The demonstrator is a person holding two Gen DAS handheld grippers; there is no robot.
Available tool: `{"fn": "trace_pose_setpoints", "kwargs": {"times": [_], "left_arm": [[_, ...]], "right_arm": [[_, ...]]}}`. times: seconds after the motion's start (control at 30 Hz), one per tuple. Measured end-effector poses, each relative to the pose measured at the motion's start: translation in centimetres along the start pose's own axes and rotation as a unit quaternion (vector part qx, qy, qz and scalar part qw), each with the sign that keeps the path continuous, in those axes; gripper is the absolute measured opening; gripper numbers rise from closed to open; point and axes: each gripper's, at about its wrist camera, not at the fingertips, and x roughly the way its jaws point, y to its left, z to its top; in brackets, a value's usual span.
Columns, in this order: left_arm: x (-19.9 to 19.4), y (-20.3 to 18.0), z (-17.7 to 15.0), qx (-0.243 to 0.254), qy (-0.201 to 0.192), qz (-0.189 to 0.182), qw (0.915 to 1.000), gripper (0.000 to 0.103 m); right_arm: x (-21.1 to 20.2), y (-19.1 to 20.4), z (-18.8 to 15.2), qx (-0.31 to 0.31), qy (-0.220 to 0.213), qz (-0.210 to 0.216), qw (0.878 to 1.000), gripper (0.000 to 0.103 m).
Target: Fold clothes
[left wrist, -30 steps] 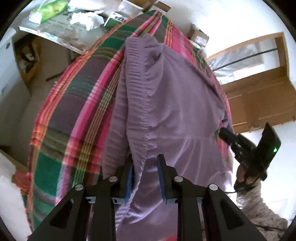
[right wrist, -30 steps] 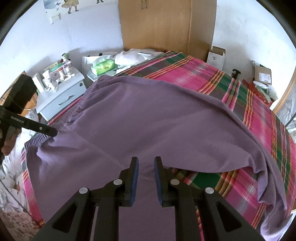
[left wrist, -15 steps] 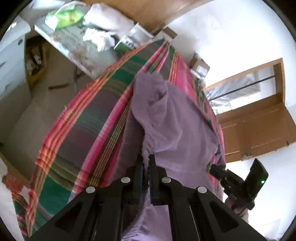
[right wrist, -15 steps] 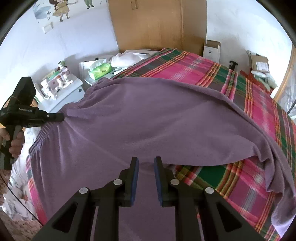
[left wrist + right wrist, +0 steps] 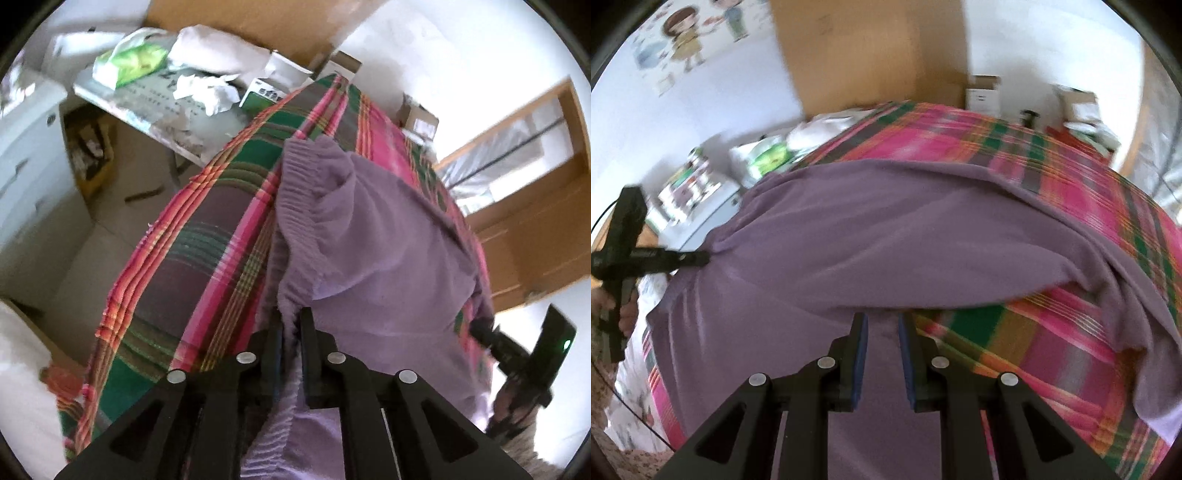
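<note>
A purple knit garment (image 5: 384,251) (image 5: 886,236) hangs stretched over the plaid bedspread (image 5: 207,243) (image 5: 1052,177). My left gripper (image 5: 290,321) is shut on its ribbed hem, which bunches between the fingers. In the right wrist view my right gripper (image 5: 882,325) is shut on the garment's lower edge, cloth pinched between the blue pads. Each gripper shows in the other's view: the right gripper (image 5: 517,350) at the cloth's far corner, the left gripper (image 5: 683,258) at the hem on the left. One loose side of the garment trails down at the right.
A cluttered side table (image 5: 155,99) with a green packet (image 5: 133,62) and boxes stands past the bed's edge. A white drawer unit (image 5: 701,206) with small items is at the left. Wooden wardrobe (image 5: 868,55) and cardboard boxes (image 5: 982,96) line the far wall.
My left gripper closed on the ribbed hem and lifted it. Both grippers rose, pulling the garment taut above the bedspread; the right stayed shut on its edge.
</note>
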Motion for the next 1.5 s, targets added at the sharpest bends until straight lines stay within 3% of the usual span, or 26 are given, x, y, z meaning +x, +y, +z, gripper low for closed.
{"fn": "trace_pose_setpoints", "kwargs": {"times": [0.23,0.3,0.4,0.53,0.73,0.93,1.23,1.37,1.5], "left_arm": [[-3.0,-2.1,-0.3,0.046,-0.063,0.071,0.9945,0.017],[-3.4,-3.8,-0.4,0.074,-0.068,0.070,0.9925,0.017],[-2.5,-8.1,-0.8,0.141,-0.053,0.039,0.9878,0.017],[0.5,-14.2,-1.6,0.218,-0.006,-0.020,0.9758,0.017],[5.2,-20.8,-3.6,0.280,0.055,-0.074,0.9556,0.017],[8.9,-23.0,-3.9,0.286,0.098,-0.089,0.9492,0.017],[10.3,-19.9,0.2,0.174,0.067,-0.072,0.9797,0.017],[10.9,-18.5,0.6,0.131,0.078,-0.091,0.9841,0.016],[10.8,-18.5,0.4,0.132,0.080,-0.090,0.9839,0.017]], "right_arm": [[-3.9,-9.1,-3.9,0.133,-0.019,-0.077,0.988,0.020],[-5.0,-11.7,-5.2,0.175,-0.025,-0.097,0.979,0.022],[-6.2,-14.1,-6.5,0.216,-0.036,-0.115,0.969,0.025],[-5.8,-14.1,-6.5,0.222,-0.034,-0.072,0.972,0.028],[-2.3,-9.9,-4.4,0.155,-0.013,-0.004,0.988,0.028],[0.8,-5.0,-2.5,0.081,0.007,0.060,0.995,0.028],[3.3,-1.5,-0.7,0.020,0.015,0.088,0.996,0.028],[4.1,-0.3,-0.2,0.005,0.013,0.090,0.996,0.029],[4.7,0.6,0.1,-0.005,0.009,0.092,0.996,0.025]]}}
